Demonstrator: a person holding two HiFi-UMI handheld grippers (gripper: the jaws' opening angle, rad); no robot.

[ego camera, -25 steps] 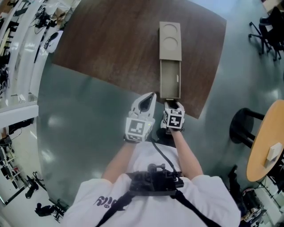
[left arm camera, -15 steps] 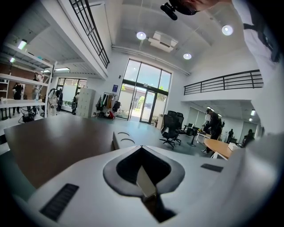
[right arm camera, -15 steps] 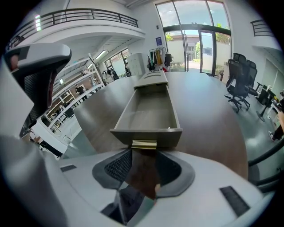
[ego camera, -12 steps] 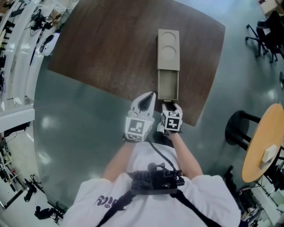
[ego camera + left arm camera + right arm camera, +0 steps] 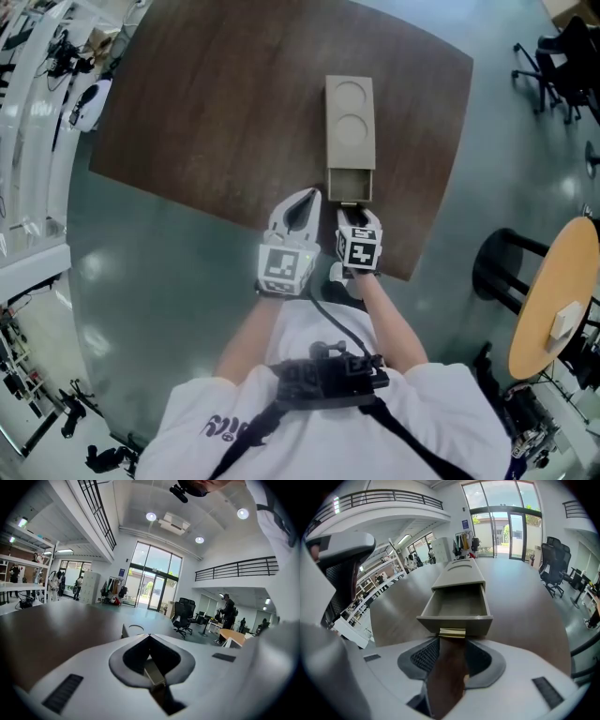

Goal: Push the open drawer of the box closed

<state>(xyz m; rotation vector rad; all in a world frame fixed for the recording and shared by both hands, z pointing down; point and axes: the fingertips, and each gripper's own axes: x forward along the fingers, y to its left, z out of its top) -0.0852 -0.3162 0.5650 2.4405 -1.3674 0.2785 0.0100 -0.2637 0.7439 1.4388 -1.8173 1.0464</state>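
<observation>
A long beige box (image 5: 350, 112) lies on the dark wooden table (image 5: 216, 112). Its drawer (image 5: 350, 187) sticks out a short way toward me and is empty inside (image 5: 457, 603). My right gripper (image 5: 353, 208) is right at the drawer front. In the right gripper view its jaws (image 5: 452, 638) sit on either side of the small brass handle (image 5: 452, 633), closed to the handle's width. My left gripper (image 5: 307, 194) hangs just left of the drawer with its tips together and nothing held. The box (image 5: 127, 631) peeks over the left gripper's tip (image 5: 149, 635).
The table's near edge runs just under both grippers. A black stool (image 5: 511, 262) and a round light-wood table (image 5: 553, 300) stand on the floor to my right. Office chairs (image 5: 562, 47) are at the far right, white shelving (image 5: 28, 112) along the left.
The drawer has slid well into the box, now showing only a short stretch. My right gripper moved forward with it. The left gripper kept its place beside it.
</observation>
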